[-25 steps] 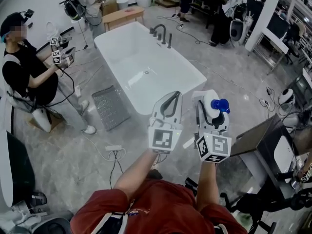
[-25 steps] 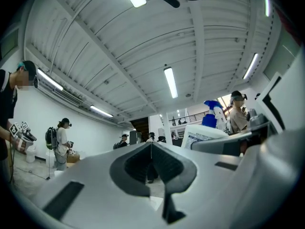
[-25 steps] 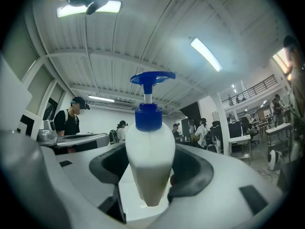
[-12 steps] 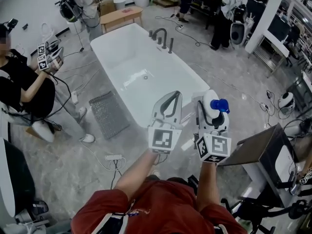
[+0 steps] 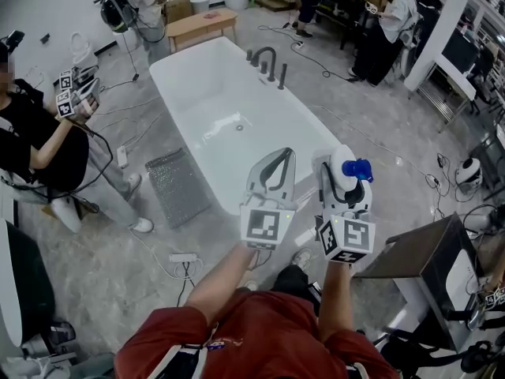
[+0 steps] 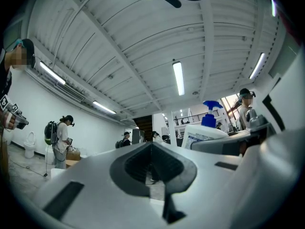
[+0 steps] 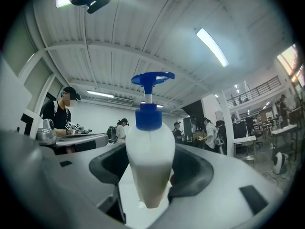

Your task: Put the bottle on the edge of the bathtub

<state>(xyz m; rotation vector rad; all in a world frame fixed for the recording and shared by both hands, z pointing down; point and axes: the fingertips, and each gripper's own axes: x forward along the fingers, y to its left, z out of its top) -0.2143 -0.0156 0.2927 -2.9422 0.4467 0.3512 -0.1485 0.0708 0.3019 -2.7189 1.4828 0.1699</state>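
Between the jaws of my right gripper stands the bottle: white body, blue pump head, upright, pump uppermost. The right gripper view shows both jaws clamped on its lower body, one to each side, with the narrow base hanging free below the grip. I record the grip as firm on both sides, with no gap visible at either pad.

My left gripper is held just beside the right one, at about the same height. Its jaws are together at the tips, and the left gripper view shows nothing in the opening behind them. That view also catches the bottle off to its right.

Location of the task item: the bottle is in the air, carried by me, not resting on anything. From the head view it shows against the floor close to the near right corner of the bathtub. It is not touching the rim.

The bathtub is white, rectangular and free-standing, lying at a slant ahead of me. A dark faucet is mounted on its far right edge. A grey mat lies on the floor along its left side, and a power strip lies nearer to me.

Other observations: a seated person at far left holds a pair of marked grippers. A low wooden bench stands beyond the tub. A dark surface stands to my right.
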